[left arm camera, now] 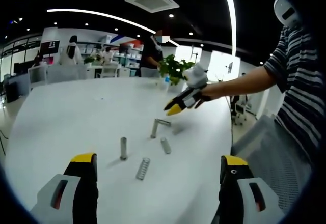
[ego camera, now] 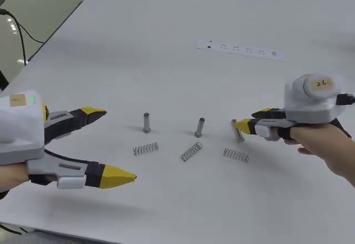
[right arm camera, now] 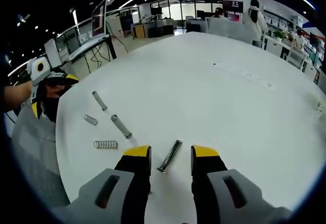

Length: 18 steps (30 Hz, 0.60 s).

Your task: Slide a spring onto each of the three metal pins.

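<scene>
Left gripper [ego camera: 117, 144] jaws wide apart, near table [ego camera: 166, 11] edge; right gripper [right arm camera: 170, 151] jaws apart astride tilted pin [right arm camera: 171, 156].

L gripper [left arm camera: 159, 159] jaws wide apart; spring [left arm camera: 143, 168] just ahead.

**Three pins, three springs — none fitted**

Short grey metal pins stand in a row on the table [ego camera: 138, 44]. Left pin [ego camera: 146, 122] and mid pin [ego camera: 200, 127] are upright, and right pin [ego camera: 238, 129] looks tilted. A loose silver coil lies flat just in front of each — left spring [ego camera: 146, 148], mid spring [ego camera: 191, 151], right spring [ego camera: 236, 154].
</scene>
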Motion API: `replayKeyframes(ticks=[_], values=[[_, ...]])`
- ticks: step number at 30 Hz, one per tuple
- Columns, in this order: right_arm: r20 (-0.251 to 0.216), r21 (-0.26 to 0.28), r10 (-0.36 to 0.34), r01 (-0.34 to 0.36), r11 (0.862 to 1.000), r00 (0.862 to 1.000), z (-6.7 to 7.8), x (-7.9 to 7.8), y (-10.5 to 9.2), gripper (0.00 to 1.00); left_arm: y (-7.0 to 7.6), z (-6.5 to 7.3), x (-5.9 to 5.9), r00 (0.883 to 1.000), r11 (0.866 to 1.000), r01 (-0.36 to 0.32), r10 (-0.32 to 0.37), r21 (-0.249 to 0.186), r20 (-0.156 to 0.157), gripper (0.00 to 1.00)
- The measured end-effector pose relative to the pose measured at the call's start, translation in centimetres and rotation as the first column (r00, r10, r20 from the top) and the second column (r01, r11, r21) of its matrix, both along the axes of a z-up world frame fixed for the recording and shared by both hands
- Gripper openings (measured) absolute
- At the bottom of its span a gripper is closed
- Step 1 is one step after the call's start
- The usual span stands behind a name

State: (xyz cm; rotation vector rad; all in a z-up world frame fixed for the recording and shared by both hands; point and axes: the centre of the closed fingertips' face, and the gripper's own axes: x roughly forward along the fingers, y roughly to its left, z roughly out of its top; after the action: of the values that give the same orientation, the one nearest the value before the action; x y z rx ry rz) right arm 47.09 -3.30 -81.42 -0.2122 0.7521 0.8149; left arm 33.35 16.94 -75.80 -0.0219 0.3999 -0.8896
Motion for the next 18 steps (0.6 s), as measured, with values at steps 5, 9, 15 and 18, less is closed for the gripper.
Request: replayKeyframes(ticks=[5, 9, 15, 18], values=[[-0.046, -0.003, -0.016, 0.016, 1.000, 0.999, -1.1, 0.4, 0.8, 0.22, -0.1, -0.2, -0.1, 1.000, 1.000, 0.000, 0.000, 0.000, -0.005, 0.97], [-0.083, -0.055, -0.051, 0.047, 0.997, 0.995, -2.6, 0.7, 0.5, 0.18, 0.1, -0.3, -0.2, 1.000, 1.000, -0.002, 0.002, 0.009, -0.004, 0.95], [-0.114, -0.042, -0.103, 0.099, 0.994, 0.988, -3.1, 1.3, 0.6, 0.13, 0.6, 0.1, -0.1, 1.000, 1.000, -0.014, 0.014, 0.001, 0.000, 0.96], [-0.111, -0.075, -0.113, 0.105, 0.992, 0.987, -3.6, 1.5, 0.5, 0.10, 0.7, 0.0, 0.0, 1.000, 1.000, -0.017, 0.017, 0.001, -0.001, 0.96]])
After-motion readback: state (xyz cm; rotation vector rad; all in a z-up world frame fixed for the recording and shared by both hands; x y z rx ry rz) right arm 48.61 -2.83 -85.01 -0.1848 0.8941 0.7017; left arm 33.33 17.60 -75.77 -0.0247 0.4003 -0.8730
